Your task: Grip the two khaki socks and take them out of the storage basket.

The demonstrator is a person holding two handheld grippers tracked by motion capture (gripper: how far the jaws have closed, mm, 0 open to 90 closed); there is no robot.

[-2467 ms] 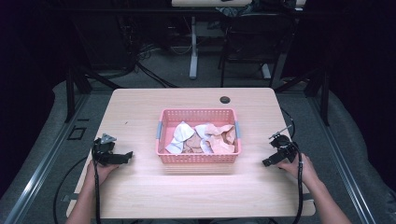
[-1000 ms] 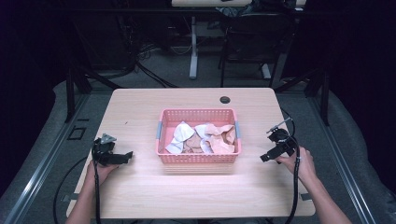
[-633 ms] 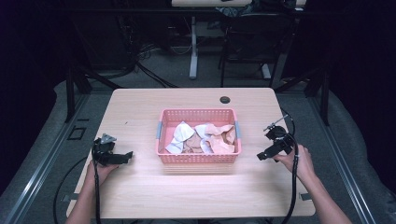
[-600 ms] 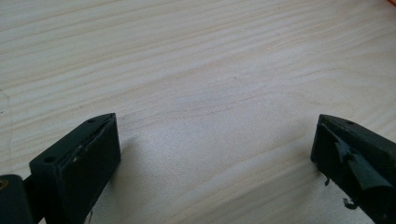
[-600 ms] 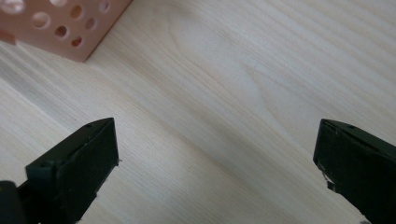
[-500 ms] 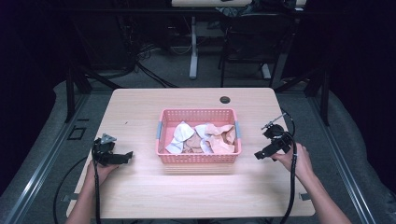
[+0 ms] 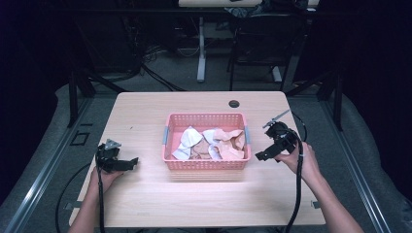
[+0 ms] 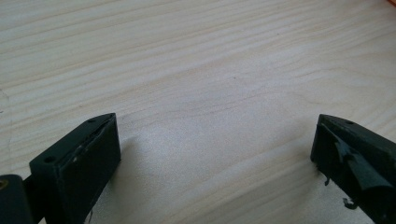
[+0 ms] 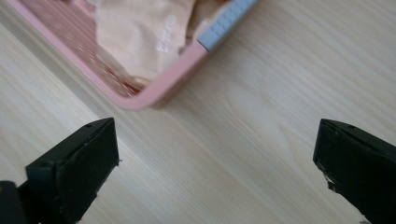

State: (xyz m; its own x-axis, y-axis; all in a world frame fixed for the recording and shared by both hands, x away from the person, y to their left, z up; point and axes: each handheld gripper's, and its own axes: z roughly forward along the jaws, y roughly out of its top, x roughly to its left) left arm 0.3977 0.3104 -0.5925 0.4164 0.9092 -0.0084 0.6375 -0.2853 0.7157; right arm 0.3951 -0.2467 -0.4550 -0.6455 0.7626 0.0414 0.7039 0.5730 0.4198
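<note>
With right gripper [image 7: 262, 156] wide open near the pink basket [image 7: 206, 164] right end, lift over the rim, drop onto peach cloth [image 7: 228, 144]; left gripper [image 7: 130, 163] idle, wide.

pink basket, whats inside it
The pink basket holds a loose heap of crumpled cloths, white ones toward the left and peach ones toward the right. Whatever lies beneath the heap, and the basket floor, is covered.

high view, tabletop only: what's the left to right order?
left claw → pink basket with crumpled cloths inside → right claw. The small black round thing at the table's far edge sits above the basket's span, so it is left out of the order.
</note>
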